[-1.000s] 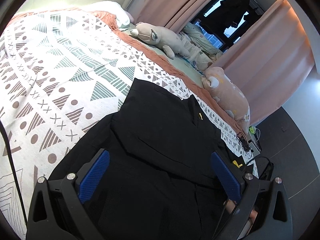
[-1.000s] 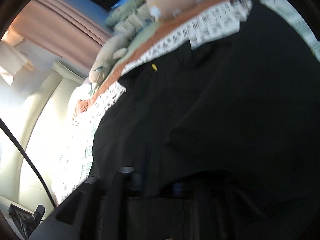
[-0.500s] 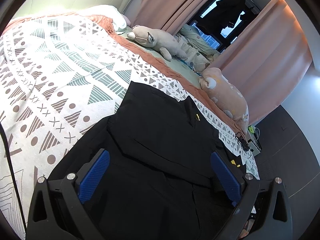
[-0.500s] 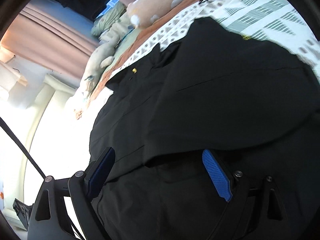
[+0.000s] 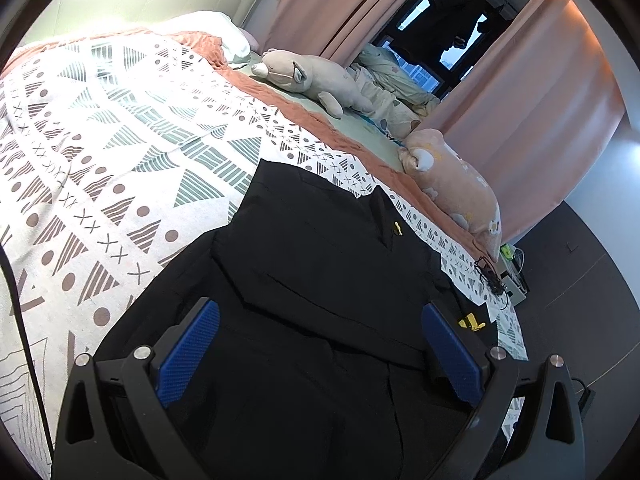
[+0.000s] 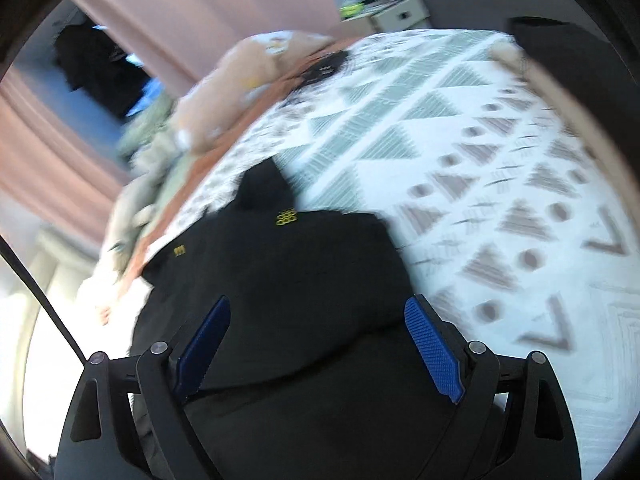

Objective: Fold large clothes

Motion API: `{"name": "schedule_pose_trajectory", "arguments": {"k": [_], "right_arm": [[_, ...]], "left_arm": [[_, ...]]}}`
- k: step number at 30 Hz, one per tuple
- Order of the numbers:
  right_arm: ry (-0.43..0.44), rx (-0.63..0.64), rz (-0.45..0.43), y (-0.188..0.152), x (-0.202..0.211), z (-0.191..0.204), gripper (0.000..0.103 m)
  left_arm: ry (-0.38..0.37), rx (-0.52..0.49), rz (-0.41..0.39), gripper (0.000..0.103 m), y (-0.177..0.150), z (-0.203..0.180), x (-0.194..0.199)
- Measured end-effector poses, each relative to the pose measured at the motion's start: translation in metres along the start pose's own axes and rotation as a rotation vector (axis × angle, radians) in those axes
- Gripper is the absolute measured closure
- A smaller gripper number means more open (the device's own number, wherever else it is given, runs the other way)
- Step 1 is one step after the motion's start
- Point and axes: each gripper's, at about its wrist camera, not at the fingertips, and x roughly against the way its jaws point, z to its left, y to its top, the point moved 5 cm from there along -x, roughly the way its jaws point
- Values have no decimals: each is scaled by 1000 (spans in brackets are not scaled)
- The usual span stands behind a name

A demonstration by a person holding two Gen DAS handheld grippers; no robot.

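The black garment [image 5: 312, 280] lies on the bedspread [image 5: 100, 168] under both grippers, one flap already folded across it. Left gripper [image 5: 320, 356] and right gripper [image 6: 320, 356] are both spread wide, holding nothing. I'd say it needs more folds.

No words, brand names or numbers can be read anywhere. The only marks are small yellow ones on the black garment [image 6: 280, 280] — a cluster of tiny rings and a smaller mark to its left in the right wrist view — both too blurred to make out as letters.
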Motion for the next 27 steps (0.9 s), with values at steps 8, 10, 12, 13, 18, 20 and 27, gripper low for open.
{"name": "schedule_pose_trajectory", "arguments": {"k": [8, 10, 12, 13, 18, 20, 27], "right_arm": [[-54, 35, 90, -20, -8, 1, 15], [-60, 52, 121, -36, -24, 19, 15], [-52, 78, 153, -43, -36, 30, 15], [-53, 96, 166, -53, -42, 21, 19], [-80, 148, 170, -55, -54, 21, 68], [-86, 179, 121, -46, -49, 29, 74], [-22, 272, -28, -51, -6, 81, 86]], "left_arm": [[30, -41, 16, 0, -6, -4, -7], [39, -42, 14, 0, -7, -4, -8], [45, -44, 13, 0, -7, -4, -9], [48, -46, 14, 0, -8, -4, -10], [53, -56, 20, 0, -8, -4, -12], [51, -55, 19, 0, -7, -4, -11], [25, -15, -1, 0, 4, 7, 0]]}}
